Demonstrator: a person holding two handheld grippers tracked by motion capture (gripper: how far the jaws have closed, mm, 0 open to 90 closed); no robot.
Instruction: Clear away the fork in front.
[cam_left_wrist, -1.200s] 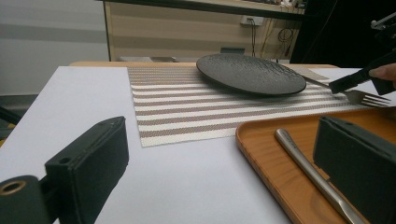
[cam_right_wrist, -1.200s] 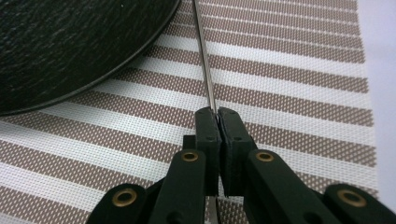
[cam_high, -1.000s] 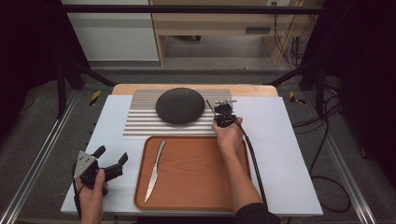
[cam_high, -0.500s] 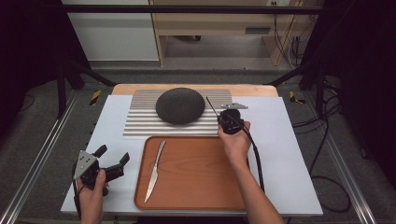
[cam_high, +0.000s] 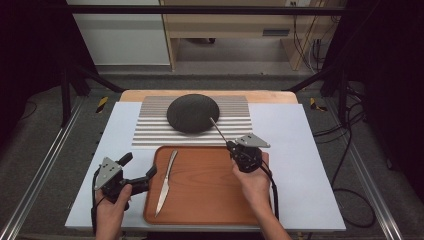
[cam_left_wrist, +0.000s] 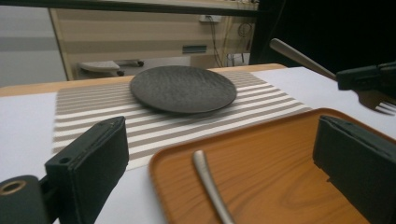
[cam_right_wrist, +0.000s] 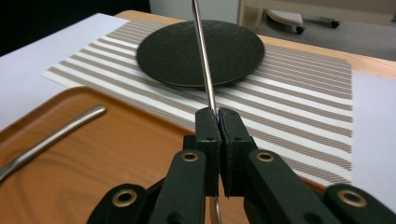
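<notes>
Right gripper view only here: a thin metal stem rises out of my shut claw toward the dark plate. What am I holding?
Observer: A fork. The left gripper view shows its tines sticking out of the other side of the right claw.
Operator: Where's the left claw?
Observer: The left claw is open and empty, by the left edge of the tray.
Operator: And that steel handle lying in the tray?
Observer: A knife, blade end toward the person.

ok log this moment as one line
right gripper: shut on fork above tray | left gripper: open, empty | knife: on tray
</notes>
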